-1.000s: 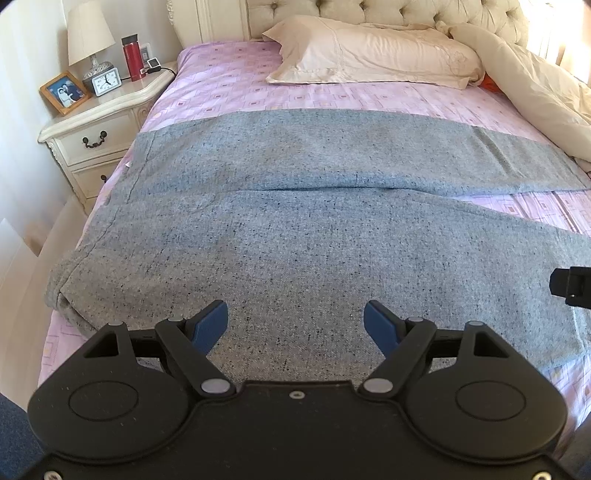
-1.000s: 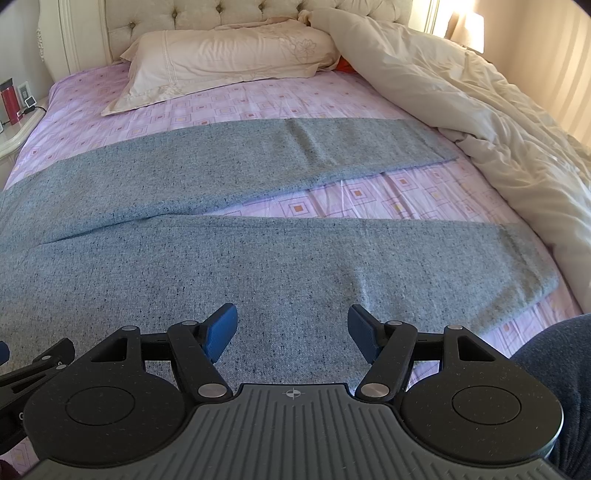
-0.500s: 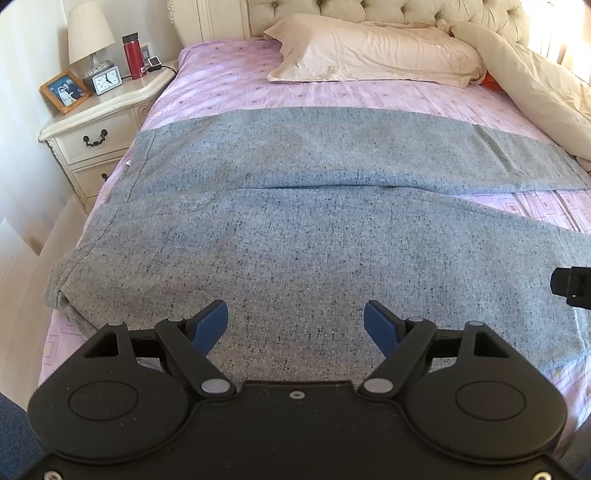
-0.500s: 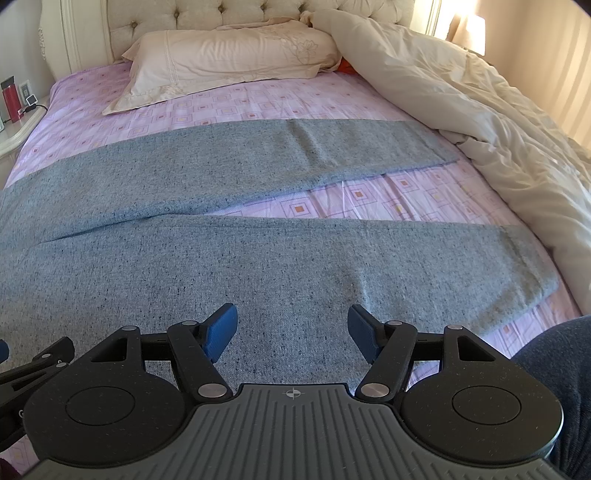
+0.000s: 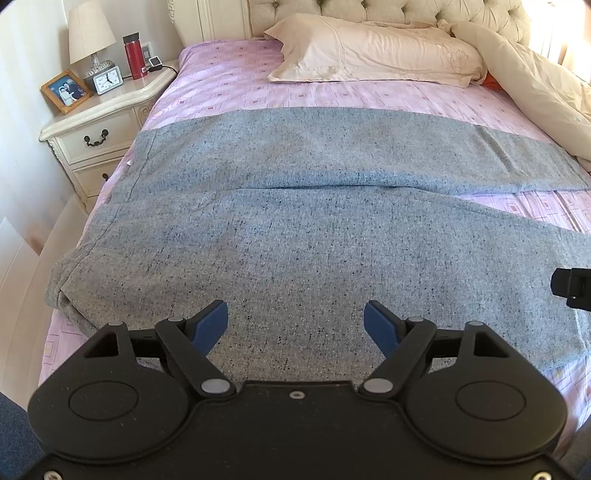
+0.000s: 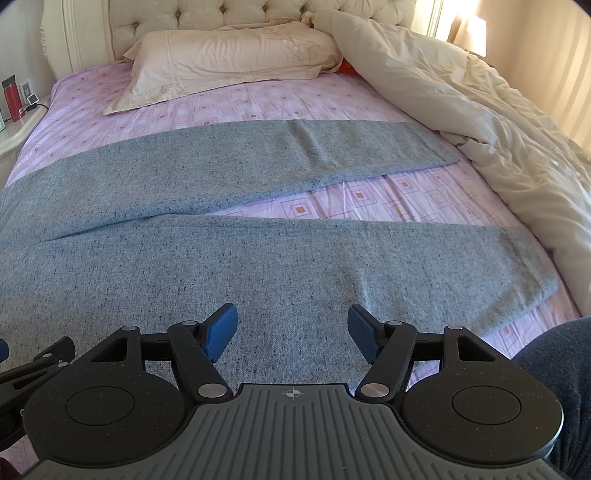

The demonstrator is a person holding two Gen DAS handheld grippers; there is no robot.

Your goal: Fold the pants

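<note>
Daylight floods both views from the far right, where the duvet (image 6: 480, 122) and the wall behind it glow warm and nearly wash out. The headboard (image 5: 443, 11) in the left wrist view also flares at its right end. The pants (image 6: 258, 258) lie evenly lit and sharp, their flecked weave clear. Shadows are soft (faint under each claw). Fisheye bending curves the bed (image 5: 229, 85), and the corners fall dark.

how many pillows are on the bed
1. The pillow lies at the head of the bed against the headboard; the bunched duvet beside it may hide another.
</note>
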